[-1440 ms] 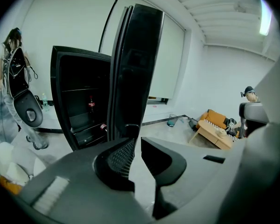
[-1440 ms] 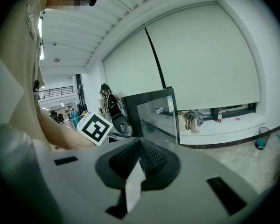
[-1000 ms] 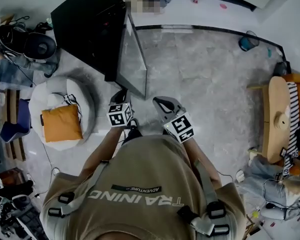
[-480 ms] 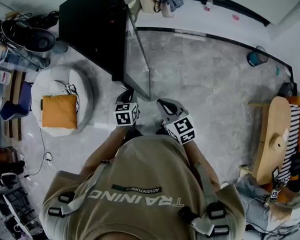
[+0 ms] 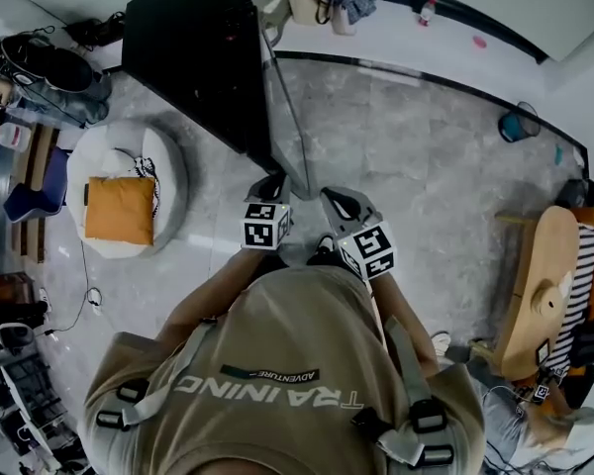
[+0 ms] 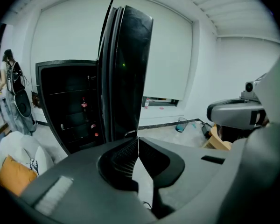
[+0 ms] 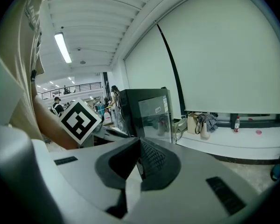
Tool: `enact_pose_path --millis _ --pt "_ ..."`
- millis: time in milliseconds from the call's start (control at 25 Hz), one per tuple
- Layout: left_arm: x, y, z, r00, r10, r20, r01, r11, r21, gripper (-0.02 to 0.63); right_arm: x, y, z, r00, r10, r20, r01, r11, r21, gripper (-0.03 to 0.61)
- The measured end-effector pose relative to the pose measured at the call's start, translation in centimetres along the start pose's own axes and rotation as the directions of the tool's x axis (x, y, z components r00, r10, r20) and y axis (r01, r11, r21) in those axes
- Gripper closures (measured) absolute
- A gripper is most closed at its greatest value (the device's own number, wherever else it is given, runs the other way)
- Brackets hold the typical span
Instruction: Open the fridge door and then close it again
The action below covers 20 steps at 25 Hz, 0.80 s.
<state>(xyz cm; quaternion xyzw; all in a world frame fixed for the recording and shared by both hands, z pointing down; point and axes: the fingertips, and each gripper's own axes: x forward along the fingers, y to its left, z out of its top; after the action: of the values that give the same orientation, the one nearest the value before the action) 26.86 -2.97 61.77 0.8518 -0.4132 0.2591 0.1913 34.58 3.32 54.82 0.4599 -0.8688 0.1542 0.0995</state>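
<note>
1. I see the black fridge (image 5: 193, 57) standing open at the upper left of the head view, with bottles (image 6: 84, 104) on its shelves.
2. Its door (image 5: 282, 117) stands out toward me, nearly edge-on.
3. My left gripper (image 5: 270, 186) sits just beside the door's free edge, its fingers pressed together on nothing; I cannot tell whether they touch the door.
4. My right gripper (image 5: 339, 202) is close alongside, its fingers also together and empty.

We are looking at a fridge door (image 6: 130, 69) gleaming glossy, glass-smooth black, a floor (image 5: 416, 166) shining like polished stone, a cushion (image 5: 119, 209) in orange cloth, and a left gripper (image 6: 138, 139) in matt grey plastic with ribbed pads (image 6: 123, 157)
</note>
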Motion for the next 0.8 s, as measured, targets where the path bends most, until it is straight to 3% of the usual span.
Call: enact_pose_path --millis 200,520,800 --pt "0.2 -1.9 1.3 0.998 -0.050 0.032 0.048 0.997 0.052 0.614 0.2 -0.3 -0.4 1.000 0.009 -0.012 -0.009 1.000 0.010 0.583" --pt "-0.9 -2.6 1.5 0.991 -0.114 0.070 0.113 0.993 0.023 0.614 1.4 -0.8 -0.4 0.999 0.035 -0.022 -0.035 0.999 0.003 0.583" --pt "-3.4 0.2 1.6 0.987 -0.093 0.128 0.094 0.996 0.002 0.614 3.9 -0.4 1.4 0.998 0.064 -0.013 -0.064 0.998 -0.025 0.583"
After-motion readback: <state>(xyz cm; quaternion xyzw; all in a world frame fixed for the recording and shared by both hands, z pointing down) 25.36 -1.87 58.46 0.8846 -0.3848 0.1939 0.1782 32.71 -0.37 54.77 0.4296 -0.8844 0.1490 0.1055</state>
